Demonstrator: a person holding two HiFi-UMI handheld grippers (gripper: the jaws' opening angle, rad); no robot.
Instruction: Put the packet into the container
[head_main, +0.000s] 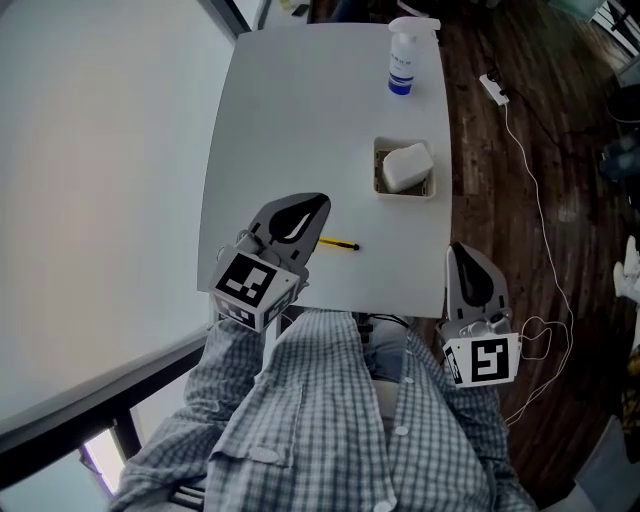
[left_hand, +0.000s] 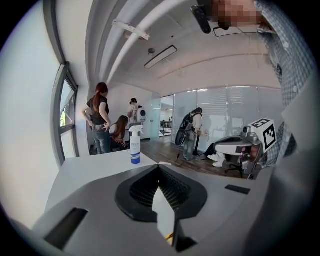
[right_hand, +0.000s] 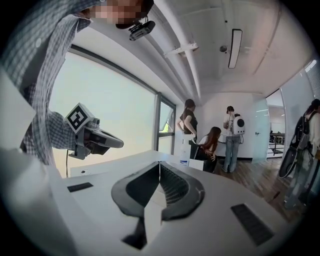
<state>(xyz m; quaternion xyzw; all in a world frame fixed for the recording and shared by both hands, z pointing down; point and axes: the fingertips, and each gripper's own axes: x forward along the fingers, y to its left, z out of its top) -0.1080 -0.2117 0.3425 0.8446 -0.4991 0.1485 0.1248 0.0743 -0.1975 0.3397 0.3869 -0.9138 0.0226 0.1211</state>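
White soft-looking packet (head_main: 405, 166) lay inside the small rectangular beige container (head_main: 378, 170), which stood near the right edge of the white tabletop (head_main: 300, 120), a little nearer than the clear spray bottle with a blue label (head_main: 402, 60) at the far edge. The packet filled most of the tray and rose slightly above its rim. No gripper was touching it. The left gripper (head_main: 318, 203) hung over the near part of the table, well apart from the container, with its jaws pressed together and nothing between them; its own view showed the ribbed pads (left_hand: 170, 187) meeting at the tips. A thin yellow pencil (head_main: 338, 244) lay on the table just right of it, untouched. The right gripper (head_main: 462, 250) was off the near right corner of the table, above the dark wooden floor (head_main: 520, 200), and its jaws were likewise closed on nothing. Judged from this layout, the placing looked done: the packet was in the container and both tools were empty and held close to the person's checked shirt (head_main: 340, 420). Nothing obvious remained beyond leaving the packet settled.
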